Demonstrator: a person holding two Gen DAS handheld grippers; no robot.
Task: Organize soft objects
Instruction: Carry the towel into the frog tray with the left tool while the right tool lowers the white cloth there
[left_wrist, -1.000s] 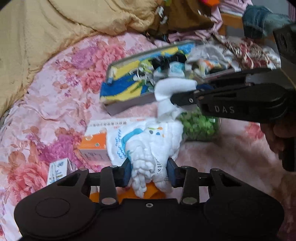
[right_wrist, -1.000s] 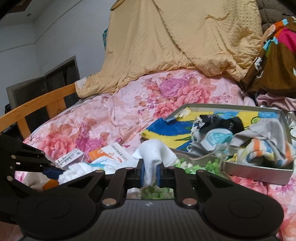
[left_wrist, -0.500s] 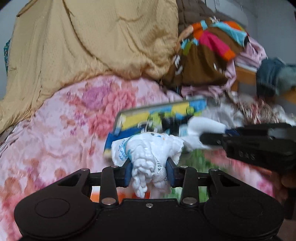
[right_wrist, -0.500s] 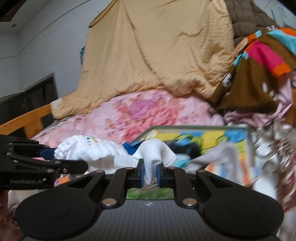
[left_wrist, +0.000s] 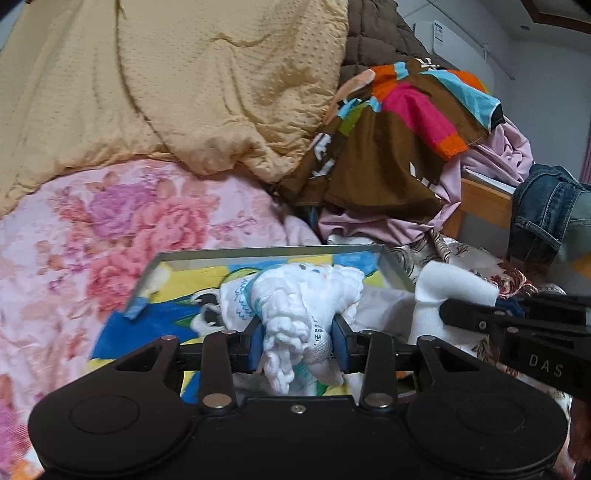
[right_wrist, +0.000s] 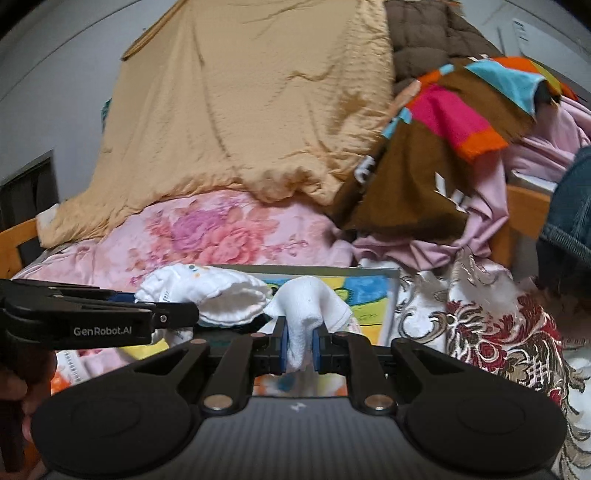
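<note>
Left gripper (left_wrist: 298, 345) pinches a ruffled white cloth (left_wrist: 303, 295); right gripper (right_wrist: 300, 345) pinches its smooth end (bunched).

Ahead of you, a tan quilt (left_wrist: 177, 85) is heaped at the back of the bed, draping onto the pink floral sheet (left_wrist: 122, 221). To its right you see a brown padded blanket (left_wrist: 373, 40), and below that a brown cloth with pink, orange and blue patches (left_wrist: 402, 133) piled over lilac fabric (left_wrist: 495, 155). Jeans (left_wrist: 546, 218) hang over the wooden bed rail (left_wrist: 480, 203) at far right. A red and gold patterned cloth (right_wrist: 495, 332) lies at lower right. High on the wall sits an air conditioner (left_wrist: 454, 40).
</note>
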